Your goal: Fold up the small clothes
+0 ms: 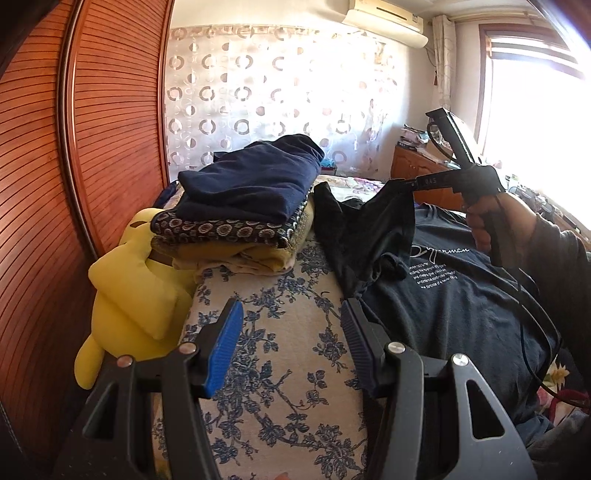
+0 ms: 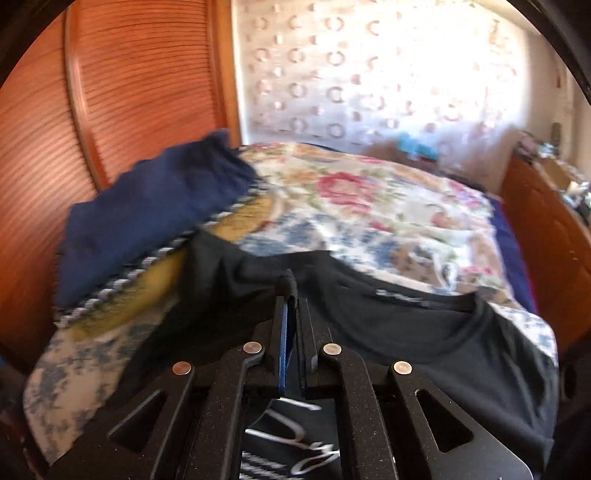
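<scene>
Blue ribbed pads [image 1: 223, 347] line my left jaws [image 1: 291, 343], which stand wide apart over the bed [image 1: 280, 369], holding nothing. Between them lies a cream cover printed with blue flowers. Just right of them spreads the dark shirt [image 1: 461, 302], matte knit with white lettering on its chest.

Ahead and left of the left jaws sits a stack [image 1: 240, 218] of folded clothes: navy fleece on top, a ring-patterned band under it, mustard and cream below. A yellow plush [image 1: 136, 295] leans against the stack's left side, by the slatted reddish wardrobe [image 1: 74, 147]. Beyond hangs a sheer curtain [image 1: 277, 92] with circle cut-outs, an air conditioner [image 1: 384, 22] above it, and a bright window [image 1: 535, 110] to the right.

Only the left view shows my right jaws [image 1: 408, 183] from outside, lifted, with a fold of the shirt hanging from them, and my hand [image 1: 506, 229] on the grip.

Only the blurred right view shows the right jaws [image 2: 293, 291] clamped together on black cloth, the shirt's collar [image 2: 461, 317] to their right, and a pink-flowered quilt [image 2: 369, 199] further up the bed.
</scene>
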Demonstrator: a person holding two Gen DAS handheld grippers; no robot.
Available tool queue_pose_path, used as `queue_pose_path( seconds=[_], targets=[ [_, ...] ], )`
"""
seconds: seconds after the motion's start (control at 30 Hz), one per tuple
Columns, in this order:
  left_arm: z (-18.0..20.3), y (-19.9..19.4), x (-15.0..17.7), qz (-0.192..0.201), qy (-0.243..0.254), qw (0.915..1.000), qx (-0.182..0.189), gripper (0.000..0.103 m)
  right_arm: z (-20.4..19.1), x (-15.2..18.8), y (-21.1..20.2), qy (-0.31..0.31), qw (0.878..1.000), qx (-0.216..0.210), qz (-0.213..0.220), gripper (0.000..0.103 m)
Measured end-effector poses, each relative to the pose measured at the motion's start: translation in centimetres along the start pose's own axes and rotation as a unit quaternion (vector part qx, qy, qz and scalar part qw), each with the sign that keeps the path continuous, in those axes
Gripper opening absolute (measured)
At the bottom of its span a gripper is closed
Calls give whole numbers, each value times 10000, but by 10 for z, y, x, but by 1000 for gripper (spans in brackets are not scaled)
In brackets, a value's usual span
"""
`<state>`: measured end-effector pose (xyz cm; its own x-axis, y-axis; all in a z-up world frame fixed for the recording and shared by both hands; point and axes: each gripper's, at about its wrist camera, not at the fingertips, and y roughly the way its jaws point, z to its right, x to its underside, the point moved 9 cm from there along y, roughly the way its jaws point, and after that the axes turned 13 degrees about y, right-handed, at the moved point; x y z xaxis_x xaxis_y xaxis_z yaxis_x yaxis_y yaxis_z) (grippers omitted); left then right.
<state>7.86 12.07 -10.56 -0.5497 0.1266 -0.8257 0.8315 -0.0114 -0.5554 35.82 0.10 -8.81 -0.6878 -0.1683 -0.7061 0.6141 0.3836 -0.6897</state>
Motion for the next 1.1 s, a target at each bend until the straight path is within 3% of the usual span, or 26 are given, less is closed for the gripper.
queue_pose_path(
  seconds=[0.03, 0.07, 0.1, 0.17, 0.3, 0.43, 0.57, 0.63, 0.7, 0.73, 0.77, 0.8, 1.1],
  targets=[
    [2, 1, 0, -2, 9, 10000, 14, 54, 4, 0, 0, 22, 10000, 65, 13, 4],
    [3, 1, -1, -2, 12, 10000, 23, 54, 10, 0, -3, 26, 9999, 129, 43, 15],
    [4, 3, -1, -7, 17, 10000, 43, 54, 11, 1, -3, 13, 9998, 197, 73, 38],
    [8, 4, -1, -24, 47, 10000, 60, 54, 11, 6, -6, -28, 9995, 278, 150, 64],
    [15, 6, -1, -35, 96, 9999, 112, 54, 4, 26, -16, -161, 9998, -12, 88, 64],
    [20, 9, -2, -44, 120, 9998, 153, 54, -20, 71, -22, -418, 9966, -623, -336, 63],
    [23, 12, -2, -69, 120, 9997, 184, 54, -44, 110, -17, -751, 9899, -951, -742, 52],
    [26, 12, -2, -84, 136, 9997, 201, 54, -50, 122, -10, -901, 9881, -925, -838, 49],
    [28, 13, -1, -98, 169, 9996, 209, 54, -51, 131, -2, -1084, 9866, -773, -945, 32],
    [28, 13, -1, -105, 175, 9996, 210, 54, -50, 133, 0, -1199, 9868, -646, -875, 28],
    [29, 13, 0, -111, 179, 9996, 213, 54, -49, 134, -1, -1250, 9868, -615, -831, 14],
    [29, 13, 0, -116, 179, 9995, 212, 54, -48, 134, -3, -1266, 9863, -616, -856, 7],
    [34, 13, -2, -116, 183, 9994, 254, 54, -26, 143, -48, -1308, 9863, -704, -725, 3]
  ],
)
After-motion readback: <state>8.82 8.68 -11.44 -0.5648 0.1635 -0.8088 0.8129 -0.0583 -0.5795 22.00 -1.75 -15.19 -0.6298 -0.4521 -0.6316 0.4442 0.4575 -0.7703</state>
